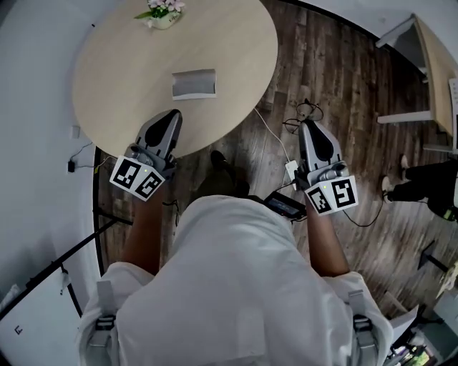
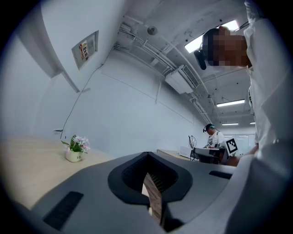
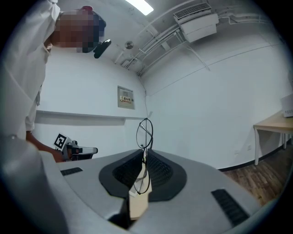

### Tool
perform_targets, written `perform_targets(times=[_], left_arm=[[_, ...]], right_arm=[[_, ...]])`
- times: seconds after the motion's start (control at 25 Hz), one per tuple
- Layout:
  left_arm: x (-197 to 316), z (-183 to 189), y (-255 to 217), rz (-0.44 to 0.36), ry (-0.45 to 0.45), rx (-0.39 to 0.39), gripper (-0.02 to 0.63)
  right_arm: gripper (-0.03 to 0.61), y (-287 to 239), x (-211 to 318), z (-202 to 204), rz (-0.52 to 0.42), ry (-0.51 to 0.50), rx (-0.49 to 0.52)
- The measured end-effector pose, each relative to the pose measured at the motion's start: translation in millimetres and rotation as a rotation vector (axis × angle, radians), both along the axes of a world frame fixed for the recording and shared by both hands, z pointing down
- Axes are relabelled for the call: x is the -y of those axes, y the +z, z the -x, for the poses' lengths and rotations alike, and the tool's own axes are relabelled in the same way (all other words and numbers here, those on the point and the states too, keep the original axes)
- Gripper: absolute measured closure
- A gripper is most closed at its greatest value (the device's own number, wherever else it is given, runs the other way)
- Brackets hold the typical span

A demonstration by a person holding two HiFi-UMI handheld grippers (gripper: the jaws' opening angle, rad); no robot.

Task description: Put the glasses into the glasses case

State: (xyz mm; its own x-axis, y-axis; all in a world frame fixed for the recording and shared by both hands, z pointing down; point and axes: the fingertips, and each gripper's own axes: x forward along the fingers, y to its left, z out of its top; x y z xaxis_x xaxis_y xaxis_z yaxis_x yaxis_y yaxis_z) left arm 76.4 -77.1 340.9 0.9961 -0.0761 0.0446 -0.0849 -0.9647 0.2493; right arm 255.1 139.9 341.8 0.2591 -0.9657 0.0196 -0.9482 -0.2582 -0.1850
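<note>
A grey rectangular glasses case [image 1: 193,83] lies near the middle of the round wooden table [image 1: 129,57]. My right gripper [image 1: 308,123] hangs over the floor to the right of the table, shut on thin wire-rimmed glasses [image 1: 309,108]. In the right gripper view the glasses [image 3: 144,132] stand upright between the jaws of the right gripper [image 3: 143,153], one lens above the tips. My left gripper [image 1: 172,114] hovers over the table's near edge, just below the case, with its jaws together and nothing in them. The left gripper [image 2: 147,157] points level across the table.
A small pot of flowers [image 1: 163,13] [image 2: 75,149] stands at the table's far edge. Cables and a white power strip [image 1: 291,170] lie on the wooden floor between the grippers. A white desk [image 1: 422,64] and a person's legs [image 1: 422,182] are at the right.
</note>
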Motion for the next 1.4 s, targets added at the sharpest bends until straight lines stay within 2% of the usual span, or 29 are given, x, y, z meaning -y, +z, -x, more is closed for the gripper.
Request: perform_targets(times=[0.4, 0.76, 1.04, 1.2, 1.4], left_arm=[[78, 5, 15, -0.029, -0.112, 0.006, 0.6], [113, 29, 50, 0.005, -0.166, 0.019, 0.6], [132, 53, 83, 0.042, -0.266, 0.047, 0.6], [138, 63, 95, 0.067, -0.336, 0.063, 0.6], [154, 78, 123, 0.137, -0.415, 0.074, 0.6]], right_arm=[[0.535, -6, 120, -5, 0.115, -0.178, -0.114], [0.535, 32, 220, 36, 0.285, -0.431, -0.311], [0.535, 93, 292, 52, 0.469, -0.667, -0.33], [0.535, 118, 313, 62, 0.54, -0.766, -0.357], [0.535, 180, 339, 79, 0.677, -0.913, -0.315]])
